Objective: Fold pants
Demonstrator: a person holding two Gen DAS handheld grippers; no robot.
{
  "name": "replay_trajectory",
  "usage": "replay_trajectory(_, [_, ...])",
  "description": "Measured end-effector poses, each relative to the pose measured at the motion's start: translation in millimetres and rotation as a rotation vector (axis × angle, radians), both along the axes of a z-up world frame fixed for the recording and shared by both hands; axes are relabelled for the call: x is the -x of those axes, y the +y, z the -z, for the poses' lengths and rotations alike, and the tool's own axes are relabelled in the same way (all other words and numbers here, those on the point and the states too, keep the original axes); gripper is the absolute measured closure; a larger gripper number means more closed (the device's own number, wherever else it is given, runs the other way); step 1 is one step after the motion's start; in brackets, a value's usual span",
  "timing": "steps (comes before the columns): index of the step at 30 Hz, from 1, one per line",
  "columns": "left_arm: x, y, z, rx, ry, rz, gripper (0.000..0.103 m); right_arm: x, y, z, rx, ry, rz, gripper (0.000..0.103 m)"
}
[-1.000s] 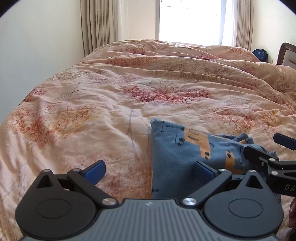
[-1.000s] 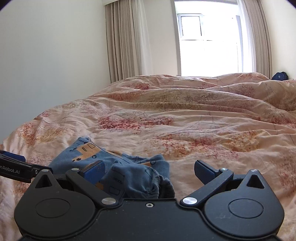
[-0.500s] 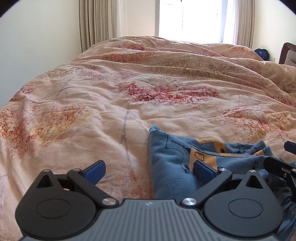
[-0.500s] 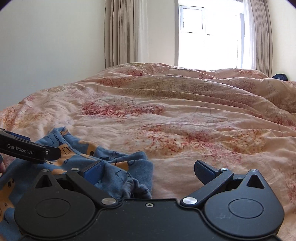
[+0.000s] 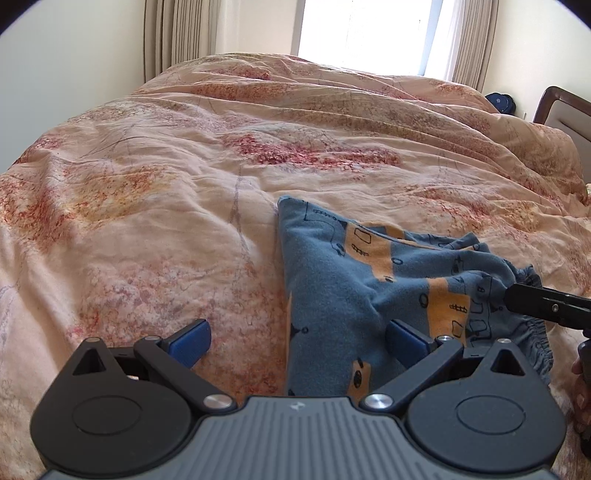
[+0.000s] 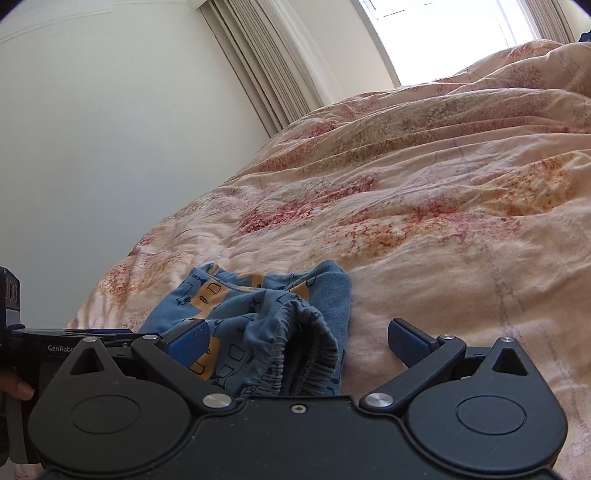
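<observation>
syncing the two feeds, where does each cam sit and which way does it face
Left wrist: on the left gripper, looking up the bed toward the window; its own open jaws show, the pants lie under the right finger, and the right gripper's tip enters at right.
Right wrist: on the right gripper, rolled sideways, facing wall and curtain; open jaws straddle the waistband; the left gripper and a fingertip show at left.
Shared: pants, bed, window.
</observation>
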State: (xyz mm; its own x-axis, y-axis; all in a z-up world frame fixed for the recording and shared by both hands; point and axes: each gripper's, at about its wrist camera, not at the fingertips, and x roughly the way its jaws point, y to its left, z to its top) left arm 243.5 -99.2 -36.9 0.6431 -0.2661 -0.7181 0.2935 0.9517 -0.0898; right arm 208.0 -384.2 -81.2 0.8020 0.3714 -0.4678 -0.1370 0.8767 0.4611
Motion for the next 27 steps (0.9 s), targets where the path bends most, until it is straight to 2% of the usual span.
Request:
replay_trajectory(5, [3,-3,0,0.026,0.030,0.042,0.001,-7,3,5,-0.026,0.034,-0.031,0.001])
replay_trajectory(6, [3,-2,0,0.037,0.035,0.049,0.008,-8,3,4,-0.035,0.034,-0.032,0.001])
replay_trajectory(7, [2,-2,0,0.049,0.044,0.054,0.013,-8,4,4,-0.041,0.033,-0.031,0.005])
replay_trajectory(8, [2,-2,-1,0.062,0.054,0.063,0.022,-9,4,4,-0.041,0.037,-0.027,0.009])
replay_trajectory(9, [1,-2,-1,0.077,0.061,0.072,0.035,-9,5,4,-0.034,0.041,-0.021,0.020])
replay_trajectory(10, [1,-3,-2,0.093,0.070,0.081,0.043,-9,6,5,-0.025,0.044,-0.013,0.039])
replay_trajectory(12, [2,-4,-3,0.095,0.070,0.074,0.055,-8,5,6,-0.023,0.055,0.010,0.055])
replay_trajectory(15, [1,-3,-5,0.110,0.074,0.049,0.077,-6,2,6,-0.038,0.051,0.026,0.069])
replay_trajectory(19, [1,-8,-14,0.116,0.065,0.053,0.085,-1,3,0,-0.049,0.029,0.030,0.081])
replay_trajectory(27, [3,-25,-37,0.196,0.081,0.081,0.086,13,-6,-28,-0.052,-0.008,0.078,0.083])
